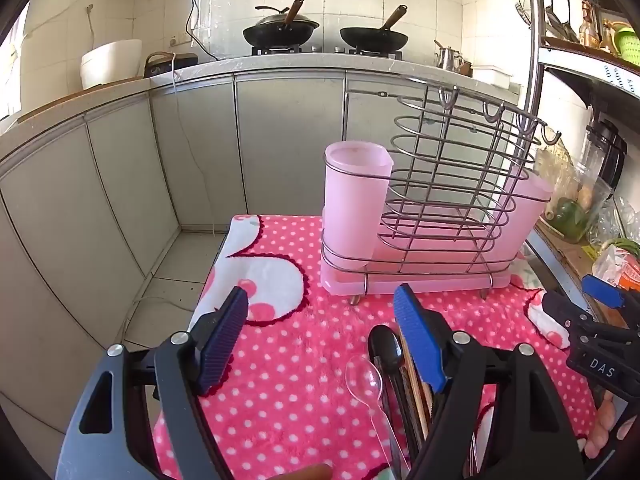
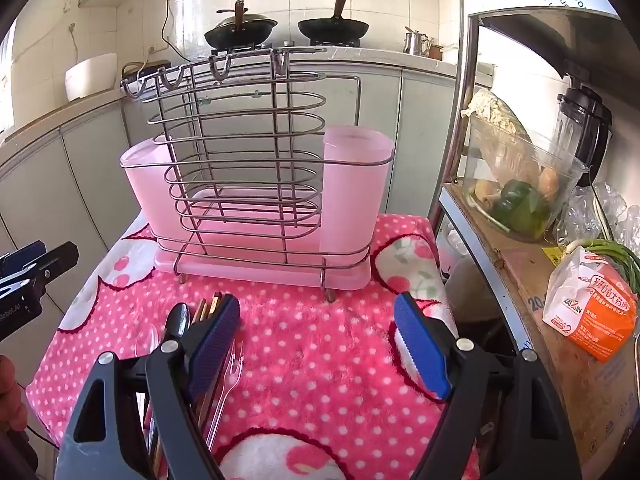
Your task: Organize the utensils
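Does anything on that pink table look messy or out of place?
Yes: the utensils are loose on the polka-dot cloth instead of standing in the pink holder. A black spoon, a clear plastic spoon, chopsticks and a clear fork lie bunched together. The holder's cups look empty. Nothing seems spilled or broken.

Your background: two black woks (image 1: 280, 32) (image 1: 374, 38) on stove against tiled wall. White tub (image 1: 110, 62) on counter, far left. Steel kettle (image 2: 416, 43) on counter, right of stove. Shelf (image 2: 516, 264) to your right: glass bowl (image 2: 520, 184) holding green pepper (image 2: 518, 200), blender (image 2: 586, 128) behind it, orange-white bag (image 2: 592, 308) beside scallions (image 2: 612, 250).
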`<act>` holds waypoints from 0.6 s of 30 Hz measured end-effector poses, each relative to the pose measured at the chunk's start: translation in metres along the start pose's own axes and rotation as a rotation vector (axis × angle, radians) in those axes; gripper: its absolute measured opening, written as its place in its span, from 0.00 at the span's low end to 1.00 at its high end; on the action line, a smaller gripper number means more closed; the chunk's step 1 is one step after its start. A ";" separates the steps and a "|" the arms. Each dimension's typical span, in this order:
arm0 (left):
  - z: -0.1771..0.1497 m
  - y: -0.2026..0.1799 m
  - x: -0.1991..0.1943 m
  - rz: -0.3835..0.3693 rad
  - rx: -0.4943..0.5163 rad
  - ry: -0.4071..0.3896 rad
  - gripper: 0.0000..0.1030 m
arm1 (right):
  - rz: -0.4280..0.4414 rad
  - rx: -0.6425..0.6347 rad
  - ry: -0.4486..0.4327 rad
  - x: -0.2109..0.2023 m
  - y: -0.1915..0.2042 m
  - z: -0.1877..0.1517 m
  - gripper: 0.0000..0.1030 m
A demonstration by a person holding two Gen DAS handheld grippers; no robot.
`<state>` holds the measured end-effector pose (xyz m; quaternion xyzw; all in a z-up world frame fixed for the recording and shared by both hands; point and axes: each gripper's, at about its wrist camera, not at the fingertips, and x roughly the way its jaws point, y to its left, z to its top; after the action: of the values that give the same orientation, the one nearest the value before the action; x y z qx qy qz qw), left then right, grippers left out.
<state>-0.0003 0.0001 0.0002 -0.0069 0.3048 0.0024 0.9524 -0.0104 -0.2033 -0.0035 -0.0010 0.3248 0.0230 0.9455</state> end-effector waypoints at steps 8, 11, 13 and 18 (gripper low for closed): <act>0.000 0.000 -0.001 0.001 0.002 -0.002 0.74 | -0.004 0.006 -0.001 -0.001 0.000 0.001 0.76; 0.000 0.000 0.000 0.000 0.000 -0.002 0.74 | 0.000 0.001 0.000 0.000 0.000 0.001 0.76; 0.000 0.000 0.000 0.000 -0.001 -0.001 0.74 | -0.001 0.000 -0.001 0.000 -0.001 0.000 0.76; 0.000 0.000 0.000 -0.001 -0.001 -0.002 0.74 | -0.002 0.001 -0.001 -0.002 0.000 0.001 0.76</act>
<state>-0.0005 0.0001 0.0002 -0.0076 0.3039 0.0019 0.9527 -0.0111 -0.2036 -0.0014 -0.0009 0.3244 0.0221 0.9457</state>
